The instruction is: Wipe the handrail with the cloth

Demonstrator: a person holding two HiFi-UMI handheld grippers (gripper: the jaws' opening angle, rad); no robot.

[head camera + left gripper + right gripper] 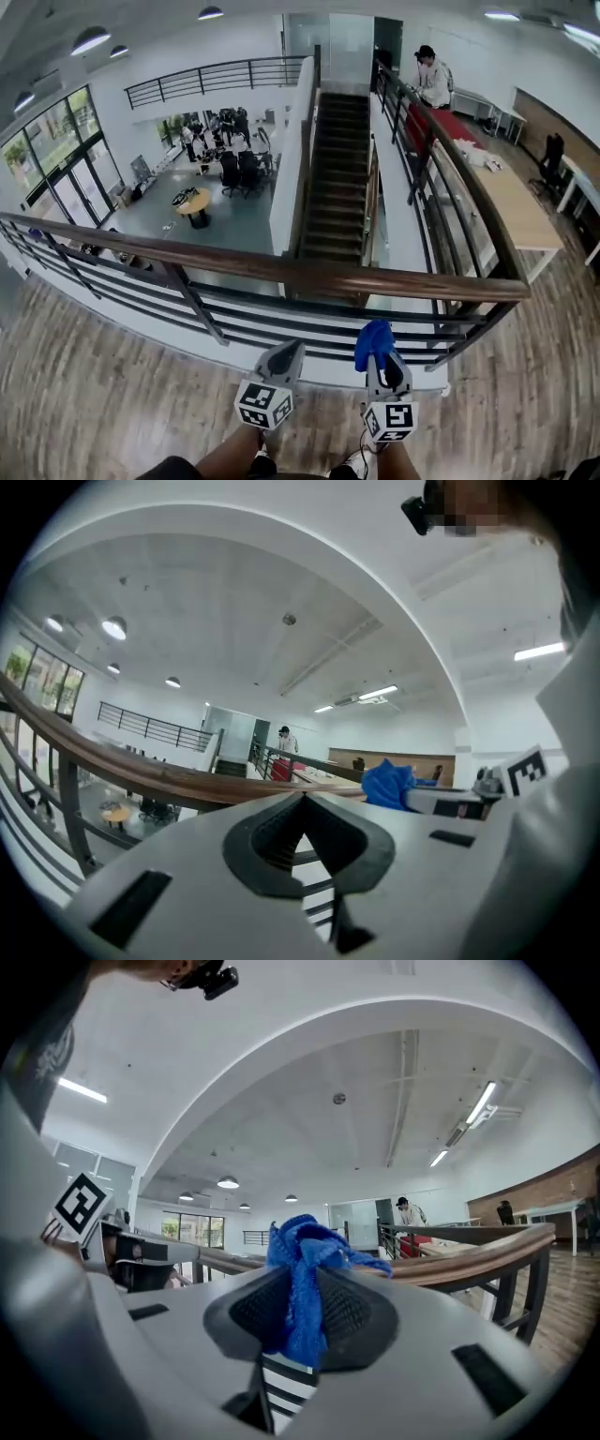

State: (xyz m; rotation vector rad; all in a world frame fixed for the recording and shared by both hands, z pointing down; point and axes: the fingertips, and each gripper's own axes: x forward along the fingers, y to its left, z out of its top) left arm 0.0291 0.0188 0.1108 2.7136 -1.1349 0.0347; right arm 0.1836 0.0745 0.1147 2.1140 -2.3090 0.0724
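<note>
1. My right gripper (302,1288) is clamped on the blue cloth (305,1239). A bunch of the cloth sticks out past the jaw tips.
2. My left gripper (302,803) has its jaws pressed together with nothing between them. It hangs just beside the right one.
3. The wooden handrail (281,270) runs across in front of me and bends away at the right corner.
4. The cloth is near the rail, short of it in the head view. I see no contact.
5. Step, my read: approach, with wiping not yet begun.
6. Next move calls for raising the cloth onto the rail top, pressing the bunch flat and sliding along. Keep the hard jaw tips off the wood.
</note>
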